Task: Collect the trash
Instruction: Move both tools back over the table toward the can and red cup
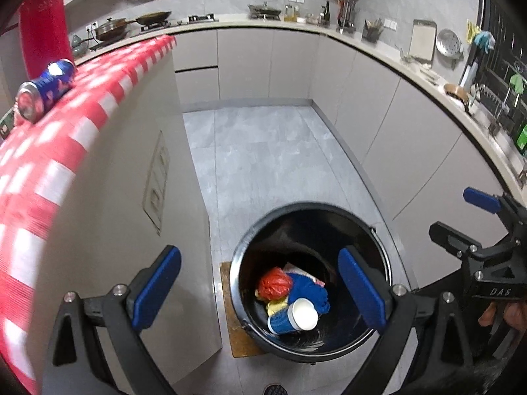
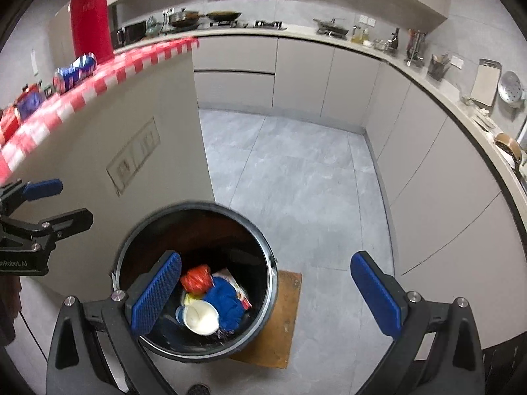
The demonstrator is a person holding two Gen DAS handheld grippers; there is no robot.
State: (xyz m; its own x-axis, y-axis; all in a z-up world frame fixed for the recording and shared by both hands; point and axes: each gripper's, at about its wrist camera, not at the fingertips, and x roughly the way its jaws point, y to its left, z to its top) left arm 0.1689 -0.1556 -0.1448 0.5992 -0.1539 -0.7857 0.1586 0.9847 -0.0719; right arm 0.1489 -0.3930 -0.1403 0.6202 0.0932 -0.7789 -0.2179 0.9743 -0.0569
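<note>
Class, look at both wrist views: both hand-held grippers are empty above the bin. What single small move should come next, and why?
Probably lift the left hand-held gripper toward the blue can lying on its side on the red checked cloth. Both it and the right hand-held gripper are open and empty over the black bin, which already holds a paper cup, so the can looks like remaining trash.

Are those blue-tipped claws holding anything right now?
No. The left gripper and right gripper are both open and empty above the black trash bin; the paper cup lies inside it.
</note>
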